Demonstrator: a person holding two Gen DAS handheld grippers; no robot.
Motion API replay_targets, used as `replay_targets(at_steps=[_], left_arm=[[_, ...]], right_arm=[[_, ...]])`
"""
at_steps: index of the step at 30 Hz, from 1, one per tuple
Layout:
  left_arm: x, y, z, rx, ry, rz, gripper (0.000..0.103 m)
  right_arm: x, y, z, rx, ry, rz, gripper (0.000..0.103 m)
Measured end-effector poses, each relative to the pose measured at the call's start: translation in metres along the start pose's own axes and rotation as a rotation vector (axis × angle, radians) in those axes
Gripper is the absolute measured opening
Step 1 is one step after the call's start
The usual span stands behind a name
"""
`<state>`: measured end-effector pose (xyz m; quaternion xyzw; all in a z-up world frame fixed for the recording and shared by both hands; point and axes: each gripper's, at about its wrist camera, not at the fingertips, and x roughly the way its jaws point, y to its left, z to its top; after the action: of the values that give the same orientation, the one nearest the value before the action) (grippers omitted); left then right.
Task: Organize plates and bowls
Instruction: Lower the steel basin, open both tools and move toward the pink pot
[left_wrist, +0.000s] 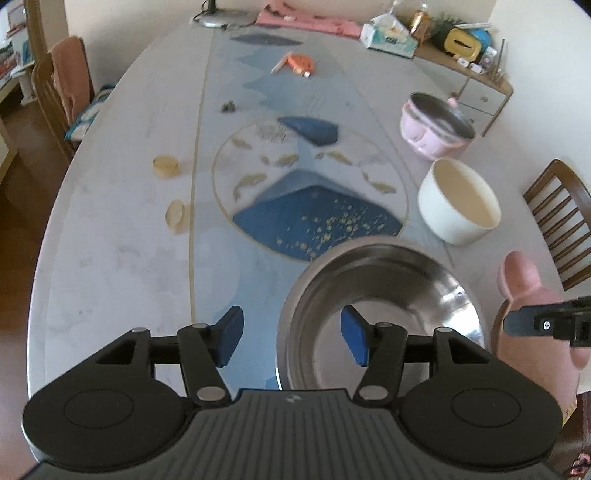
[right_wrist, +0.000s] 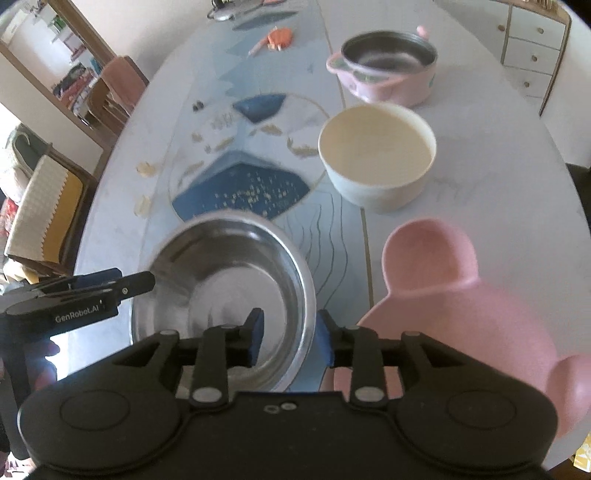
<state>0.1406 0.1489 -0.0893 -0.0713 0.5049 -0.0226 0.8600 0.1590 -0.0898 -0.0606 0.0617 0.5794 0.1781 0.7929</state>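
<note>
A steel bowl (left_wrist: 380, 314) (right_wrist: 229, 291) sits on the blue patterned table runner (left_wrist: 295, 218), close in front of both grippers. My left gripper (left_wrist: 291, 338) is open and straddles the bowl's left rim, one blue pad inside and one outside, neither touching it. My right gripper (right_wrist: 291, 338) is open and straddles the right rim the same way, pads clear of the metal. A pink bear-shaped plate (right_wrist: 461, 295) (left_wrist: 532, 317) lies just right of the bowl. Beyond it stand a white bowl (right_wrist: 376, 155) (left_wrist: 461, 199) and a pink pot (right_wrist: 388, 66) (left_wrist: 436, 125).
Two small wooden discs (left_wrist: 166, 166) lie left of the runner. An orange item (left_wrist: 299, 62) and a tissue box (left_wrist: 388, 37) are at the table's far end. Chairs stand at the right (left_wrist: 561, 221) and left (left_wrist: 59, 92) edges, and a drawer unit (right_wrist: 532, 48) is at the far right.
</note>
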Motion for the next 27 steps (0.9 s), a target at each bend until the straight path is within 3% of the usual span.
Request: replay_targets(at_steps=[4, 7, 14, 17, 22, 27], left_arm=[[-0.012, -0.009, 0.013, 0.023, -0.03, -0.012, 0.058], [-0.021, -0.019, 0.025, 0.041, -0.06, -0.012, 0.066], [-0.033, -0.05, 0.062, 0.098, -0.151, 0.022, 0.067], [-0.031, -0.064, 0.084, 0.107, -0.167, 0.021, 0.067], [-0.019, -0.091, 0.124, 0.134, -0.191, 0.008, 0.077], [0.005, -0.117, 0.162, 0.148, -0.173, -0.015, 0.078]], right_arm=[[-0.017, -0.004, 0.01, -0.013, -0.03, 0.006, 0.038], [-0.029, -0.008, 0.021, -0.037, -0.056, 0.001, 0.041], [-0.047, -0.024, 0.052, -0.083, -0.098, -0.005, 0.05], [-0.051, -0.034, 0.071, -0.094, -0.116, -0.009, 0.055], [-0.056, -0.055, 0.104, -0.086, -0.149, -0.004, 0.065], [-0.052, -0.078, 0.14, -0.048, -0.185, -0.017, 0.076]])
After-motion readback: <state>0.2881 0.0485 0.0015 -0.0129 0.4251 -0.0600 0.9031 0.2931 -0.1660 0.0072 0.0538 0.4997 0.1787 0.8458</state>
